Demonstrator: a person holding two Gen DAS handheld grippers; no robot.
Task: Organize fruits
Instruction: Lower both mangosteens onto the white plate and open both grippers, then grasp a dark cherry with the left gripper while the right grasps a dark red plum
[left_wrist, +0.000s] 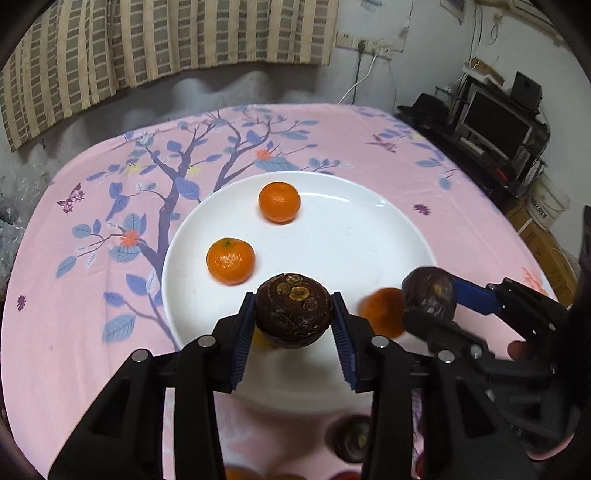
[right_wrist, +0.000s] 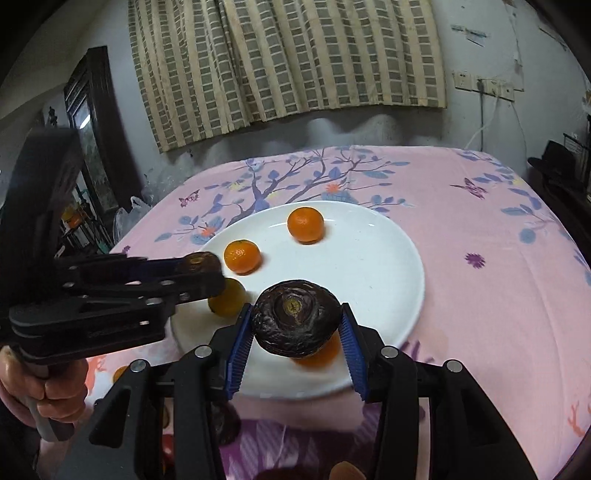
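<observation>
1. Fruits: two dark water chestnuts ride over the white plate (left_wrist: 369, 229); its far half holds a mandarin at 9 o'clock (left_wrist: 231, 260) and another at 12 o'clock (left_wrist: 279, 202).
2. Left gripper (left_wrist: 294, 314) has its jaws clenched on the left chestnut (left_wrist: 293, 310) at 6 o'clock; lower it onto bare plate, clear of the mandarins.
3. Right gripper (right_wrist: 296, 325) holds the right chestnut (right_wrist: 296, 318) loosely; settle it at 5 o'clock before releasing; it may roll.

Between the ribbed blue rubber fingers (left_wrist: 341, 341), a dark brown, wrinkled, dull-skinned round fruit (left_wrist: 293, 310). Beyond them, a glossy smooth white ceramic plate (left_wrist: 351, 236) carries dimpled, shiny orange mandarins (left_wrist: 279, 202) on pink printed cloth (left_wrist: 92, 295).
</observation>
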